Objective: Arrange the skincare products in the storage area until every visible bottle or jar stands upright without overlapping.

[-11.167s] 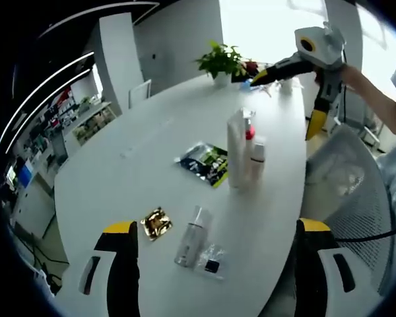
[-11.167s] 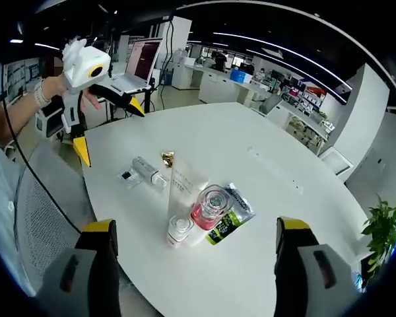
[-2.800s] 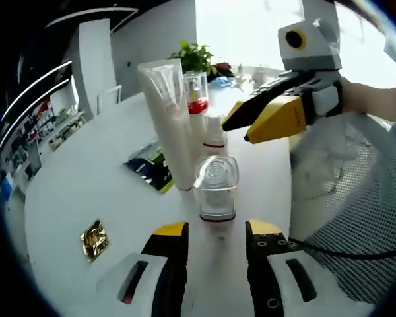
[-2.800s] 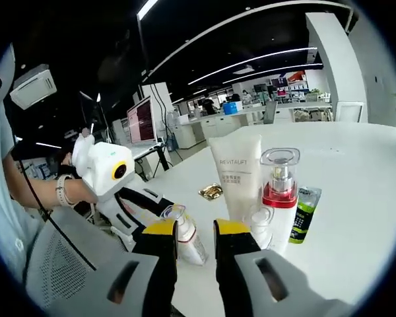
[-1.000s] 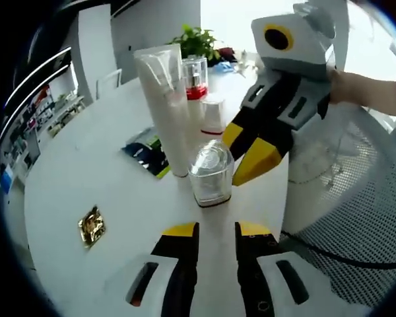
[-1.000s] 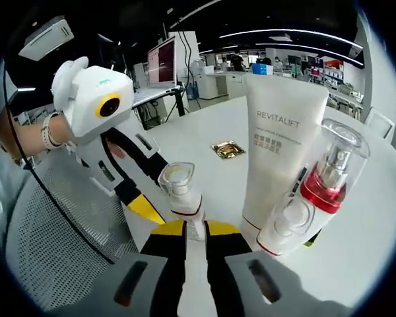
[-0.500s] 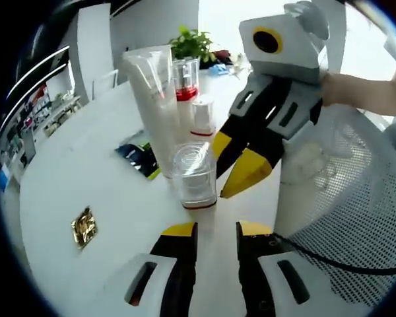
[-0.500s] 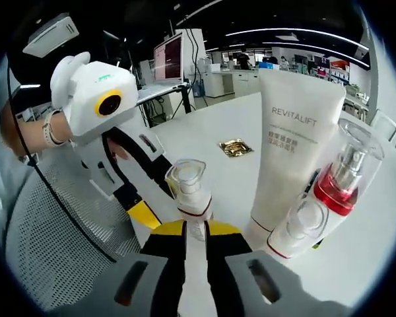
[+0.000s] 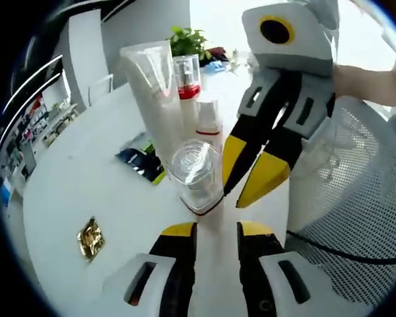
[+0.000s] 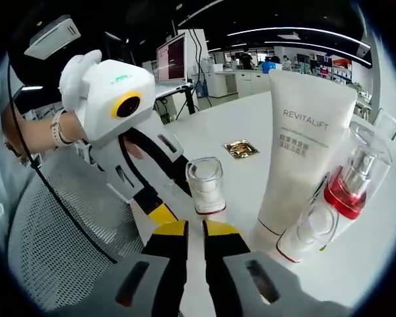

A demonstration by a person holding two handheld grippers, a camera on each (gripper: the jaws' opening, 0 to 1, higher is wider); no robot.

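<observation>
Right at the bottom of the left gripper view, the left gripper (image 9: 208, 228) has its yellow-tipped jaws drawn in close on the lower part of the small clear-capped bottle (image 9: 198, 177), and the bottle leans a little between them. From the right side of that view the right gripper (image 9: 254, 173) comes down beside the same bottle, its two yellow tips narrowly apart just next to the cap. In the right gripper view its jaws sit nearly together under the small bottle (image 10: 206, 186); whether they actually pinch it cannot be told. The left gripper (image 10: 160, 210) reaches in from the left there, a hand (image 10: 36, 135) behind it.

Just behind the small bottle stands the tall white tube (image 9: 160, 99), upright on its cap, printed REVITALIFT in the right gripper view (image 10: 297, 155). Next to it stand the red-collared pump bottle (image 10: 353, 178) and a short white bottle (image 10: 310, 231), close together. A green-and-black sachet (image 9: 142, 158) lies flat beside the tube's foot. Further out on the white table (image 9: 79, 172), a gold foil packet (image 9: 91, 238) lies well apart from the group. A mesh chair (image 9: 356, 218) sits at the table's edge.
</observation>
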